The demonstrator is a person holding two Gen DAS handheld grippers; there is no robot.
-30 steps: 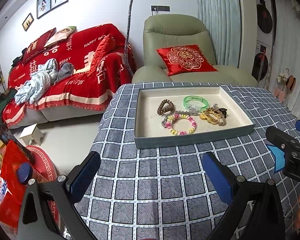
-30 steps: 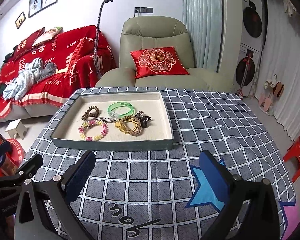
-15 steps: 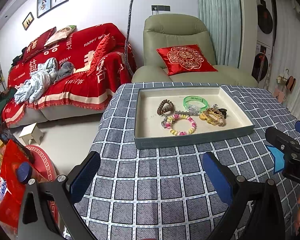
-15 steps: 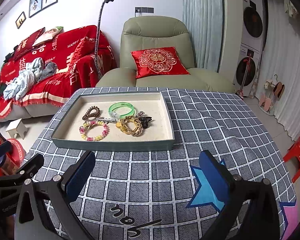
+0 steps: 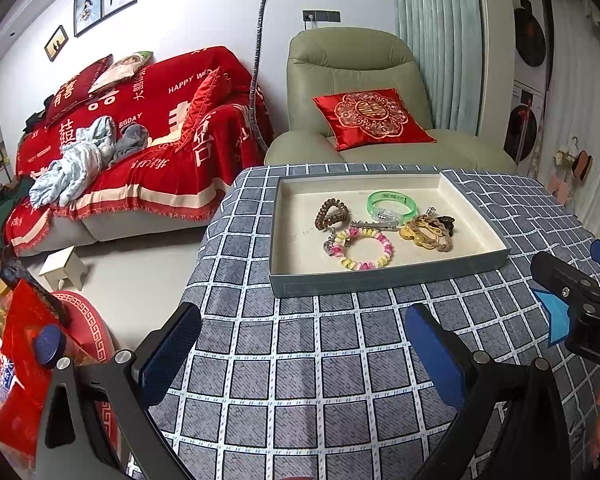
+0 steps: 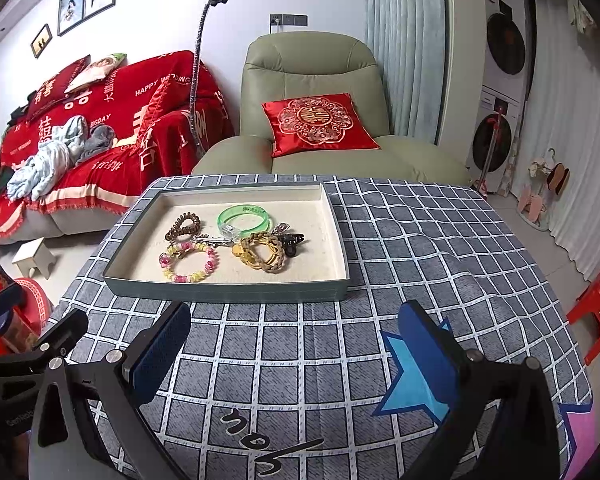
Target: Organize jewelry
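Note:
A grey tray (image 5: 380, 280) (image 6: 228, 291) with a beige lining sits on the checked tablecloth. In it lie a green bangle (image 5: 392, 205) (image 6: 242, 219), a brown coil hair tie (image 5: 332, 214) (image 6: 183, 227), a pink and yellow coil bracelet (image 5: 360, 248) (image 6: 189, 261), a tangle of gold and tan bracelets (image 5: 426, 233) (image 6: 262, 251), a metal hair clip (image 5: 374, 225) and a black claw clip (image 6: 292, 239). My left gripper (image 5: 304, 354) is open and empty, short of the tray's near wall. My right gripper (image 6: 294, 350) is open and empty, also short of the tray.
The table's left edge (image 5: 196, 264) drops to the floor. A green armchair (image 6: 312, 92) with a red cushion stands behind the table, a red-covered sofa (image 5: 140, 136) to the left. The right gripper's body (image 5: 580, 312) shows at the left view's right edge.
Both views have shifted very slightly; the tray sits a touch nearer the right gripper. The jewelry has not moved and both grippers stay open.

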